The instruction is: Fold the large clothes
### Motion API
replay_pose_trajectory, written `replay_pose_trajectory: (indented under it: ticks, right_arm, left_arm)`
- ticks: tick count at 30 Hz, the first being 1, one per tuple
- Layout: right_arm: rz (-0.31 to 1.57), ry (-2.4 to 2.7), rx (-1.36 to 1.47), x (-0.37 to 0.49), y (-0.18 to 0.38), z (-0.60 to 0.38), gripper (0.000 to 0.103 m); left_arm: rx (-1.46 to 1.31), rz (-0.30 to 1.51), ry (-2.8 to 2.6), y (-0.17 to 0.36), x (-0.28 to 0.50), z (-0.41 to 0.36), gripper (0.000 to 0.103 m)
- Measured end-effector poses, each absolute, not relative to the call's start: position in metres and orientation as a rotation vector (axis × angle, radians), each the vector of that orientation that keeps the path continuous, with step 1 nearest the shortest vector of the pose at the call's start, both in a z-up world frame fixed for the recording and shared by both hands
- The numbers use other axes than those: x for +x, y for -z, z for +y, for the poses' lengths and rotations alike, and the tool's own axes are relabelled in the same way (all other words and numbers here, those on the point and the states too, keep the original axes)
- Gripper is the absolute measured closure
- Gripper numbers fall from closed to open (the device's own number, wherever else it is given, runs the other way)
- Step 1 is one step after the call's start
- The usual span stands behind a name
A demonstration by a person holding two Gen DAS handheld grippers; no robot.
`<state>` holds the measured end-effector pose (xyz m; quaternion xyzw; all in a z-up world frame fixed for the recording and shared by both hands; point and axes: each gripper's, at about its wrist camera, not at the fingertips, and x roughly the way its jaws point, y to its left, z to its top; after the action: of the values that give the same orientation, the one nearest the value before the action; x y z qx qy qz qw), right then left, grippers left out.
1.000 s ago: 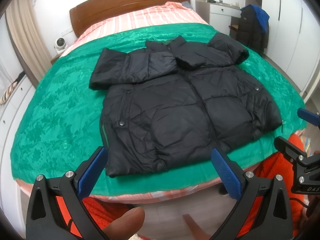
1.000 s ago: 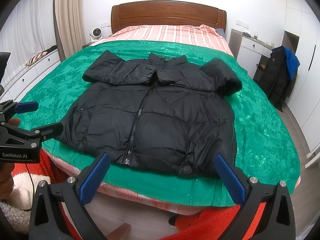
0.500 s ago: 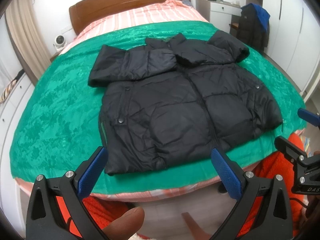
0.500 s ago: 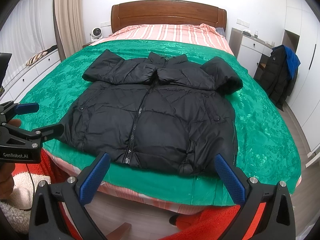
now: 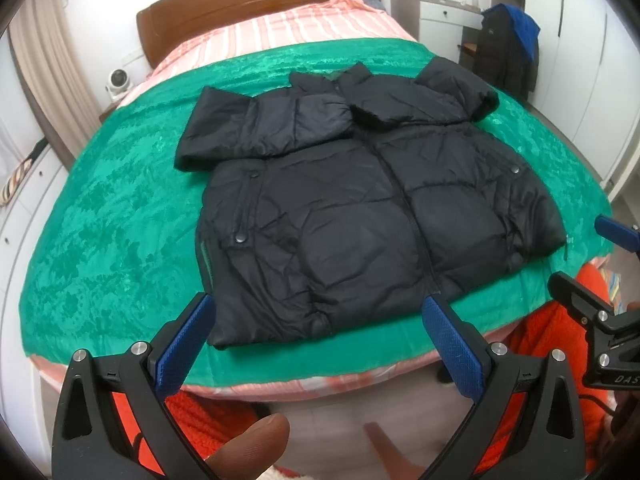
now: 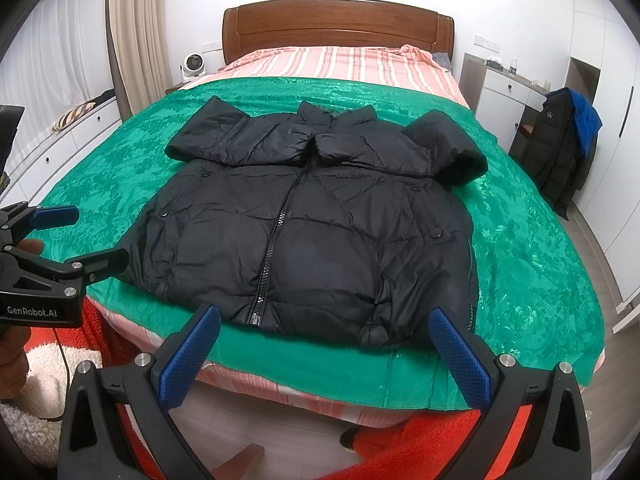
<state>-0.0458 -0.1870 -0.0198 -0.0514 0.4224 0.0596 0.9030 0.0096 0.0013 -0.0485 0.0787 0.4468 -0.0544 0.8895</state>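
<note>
A black puffer jacket (image 5: 360,208) lies flat, zipped, front up, on the green bedspread (image 5: 112,232), with both sleeves folded across the chest. It also shows in the right wrist view (image 6: 312,232). My left gripper (image 5: 316,332) is open and empty, held just short of the jacket's hem at the bed's foot. My right gripper (image 6: 324,344) is open and empty, also just short of the hem. Each gripper shows at the edge of the other's view.
The bed has a striped pink sheet (image 6: 340,60) and a wooden headboard (image 6: 336,20). A chair with dark and blue clothes (image 6: 568,140) stands right of the bed. White drawers (image 6: 68,128) run along the left wall. Red fleece (image 6: 420,444) is below the grippers.
Both grippers have edged slightly closer to the jacket's hem. The jacket has not moved. Both grippers stay open.
</note>
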Motion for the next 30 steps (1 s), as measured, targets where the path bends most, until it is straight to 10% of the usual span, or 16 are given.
replay_pose_trajectory:
  ticks: [13,23,25,27,30]
  right_arm:
    - [0.864,-0.101,-0.067,-0.047,0.025,-0.198,0.0]
    - [0.904,-0.041,-0.026,-0.053,0.037,-0.227,0.0]
    - [0.924,-0.029,-0.014,-0.055,0.042,-0.232,0.0]
    - [0.936,-0.02,-0.007,-0.056,0.046,-0.237,0.0]
    - [0.943,-0.006,0.002,-0.054,0.049,-0.243,0.0]
  left_arm:
    - [0.347,0.841,0.166,0.032,0.139,-0.013,0.0]
    - [0.683,0.919,0.138,0.151,0.307,-0.1,0.0]
    - [0.666,0.948,0.115,0.168,0.324,-0.097,0.027]
    - [0.564,0.959,0.098,0.165,0.332,-0.084,0.075]
    - [0.375,0.91,0.108,0.126,0.323,-0.047,0.079]
